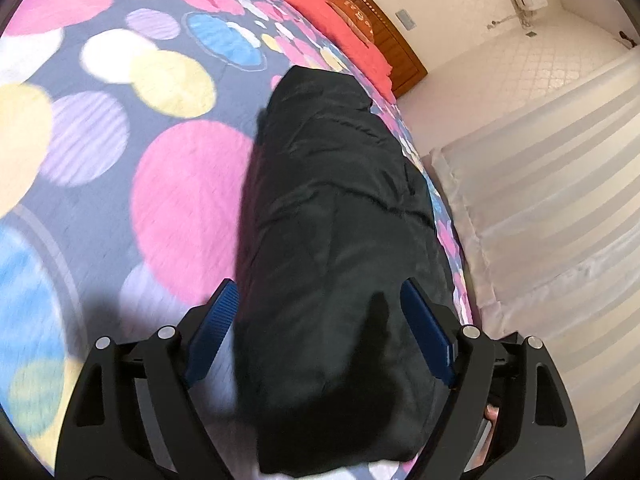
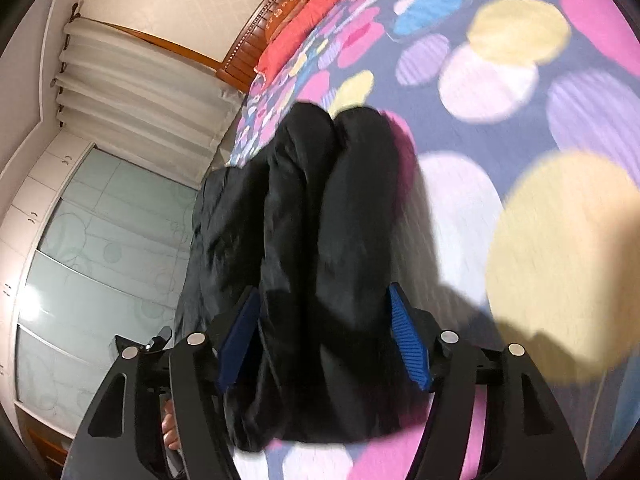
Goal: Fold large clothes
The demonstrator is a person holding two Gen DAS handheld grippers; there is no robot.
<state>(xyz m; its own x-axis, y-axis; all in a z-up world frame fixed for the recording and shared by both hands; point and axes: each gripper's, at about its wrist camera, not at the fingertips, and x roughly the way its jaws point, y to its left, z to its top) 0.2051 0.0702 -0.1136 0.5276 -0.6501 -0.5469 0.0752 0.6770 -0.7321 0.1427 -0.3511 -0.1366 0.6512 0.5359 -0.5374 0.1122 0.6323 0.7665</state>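
A black padded jacket (image 1: 336,240) lies folded into a long bundle on the bed, near the edge that faces the curtain; in the right wrist view the same jacket (image 2: 320,248) shows two rounded rolls side by side, running toward twelve o'clock. The left gripper (image 1: 320,336) hangs over the near end of the bundle with its blue pads (image 1: 214,332) spread wide — the fabric lies between them, but neither pad presses on it. The right gripper (image 2: 324,336) stands the same way, released, one blue pad at nine o'clock of the bundle and the other at three o'clock. Under the jacket spreads a bedspread (image 1: 120,128) of pink, yellow, blue and lilac circles on grey. At one o'clock in the left view a coral-red pillow (image 1: 340,36) rests against the wooden headboard (image 1: 400,40). White striped curtains (image 1: 560,184) hang at three o'clock — a frosted wardrobe door (image 2: 104,248) fills nine o'clock in the right view.
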